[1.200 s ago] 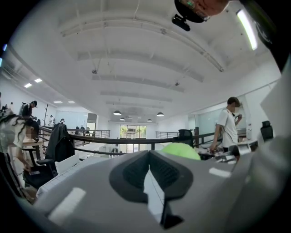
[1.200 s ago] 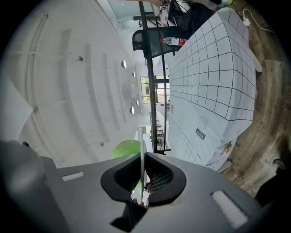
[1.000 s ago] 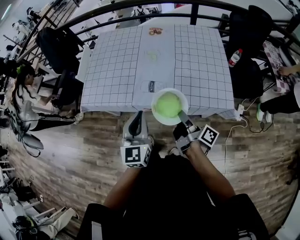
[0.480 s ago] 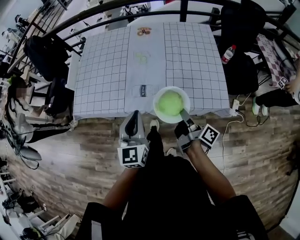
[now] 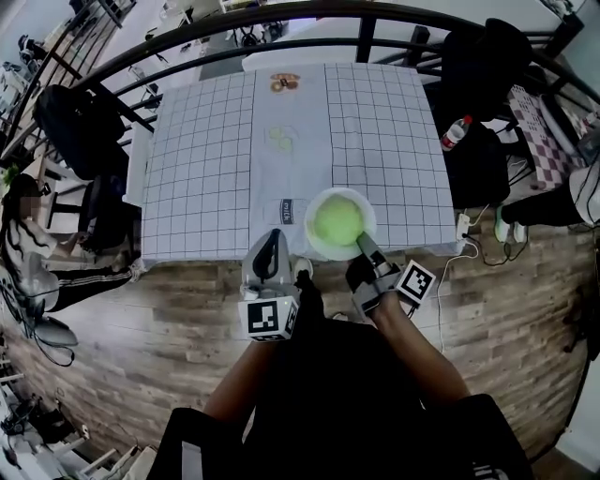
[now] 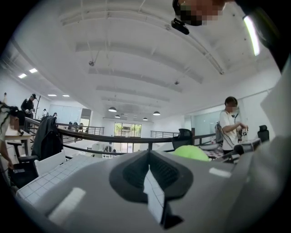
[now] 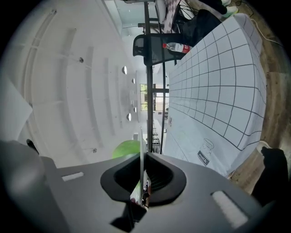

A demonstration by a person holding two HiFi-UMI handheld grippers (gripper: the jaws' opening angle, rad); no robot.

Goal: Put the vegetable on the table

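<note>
A round green vegetable (image 5: 337, 219) lies on a white plate (image 5: 322, 202). My right gripper (image 5: 364, 246) is shut on the plate's near rim and holds it just above the front edge of the checked table (image 5: 206, 169). In the right gripper view the rim (image 7: 141, 136) runs edge-on between the jaws, and the vegetable (image 7: 126, 149) shows to its left. My left gripper (image 5: 269, 246) hangs shut and empty, left of the plate, at the table's front edge. From the left gripper view, the vegetable (image 6: 195, 152) peeks over the jaws at the right.
The cloth carries a printed milk label (image 5: 286, 210) and two more drawings further back. A bottle (image 5: 452, 132) and dark chairs (image 5: 483, 66) stand at the table's right, and a railing (image 5: 281, 14) runs behind. A person sits at the left (image 5: 28, 234). Cables (image 5: 461, 246) trail on the wooden floor.
The table has come closer. The plate with the vegetable, earlier in front of the table's edge over the floor, now hangs over the table's front edge. Both grippers keep their states.
</note>
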